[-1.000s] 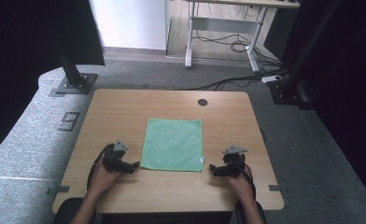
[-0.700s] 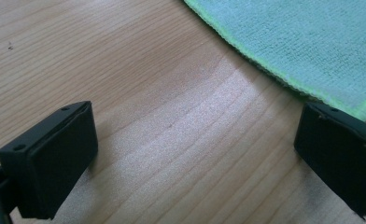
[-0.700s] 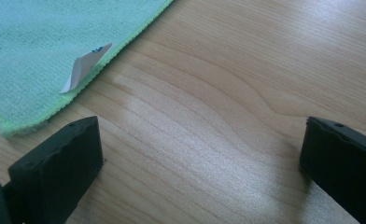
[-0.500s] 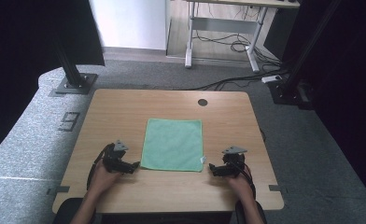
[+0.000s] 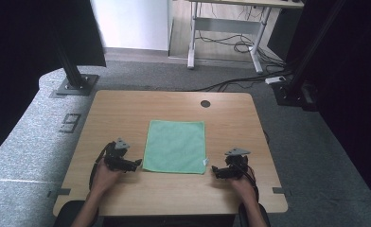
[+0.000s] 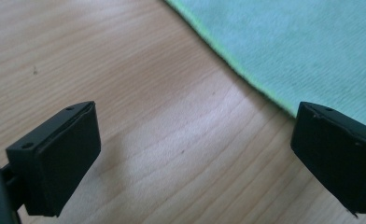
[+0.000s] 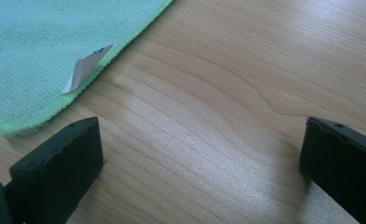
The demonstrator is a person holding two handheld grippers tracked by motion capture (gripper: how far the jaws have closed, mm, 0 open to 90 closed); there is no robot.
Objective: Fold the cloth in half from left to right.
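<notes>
A green cloth point(image 5: 175, 146) lay flat and square in the middle of the wooden table point(image 5: 127, 109), with a brighter green hem and a small white tag point(image 7: 85, 66) curling up at one corner. The left gripper point(image 5: 135, 165) and right gripper point(image 5: 215, 170) sat just beside its near corners, both with jaws spread wide and holding nothing.
</notes>
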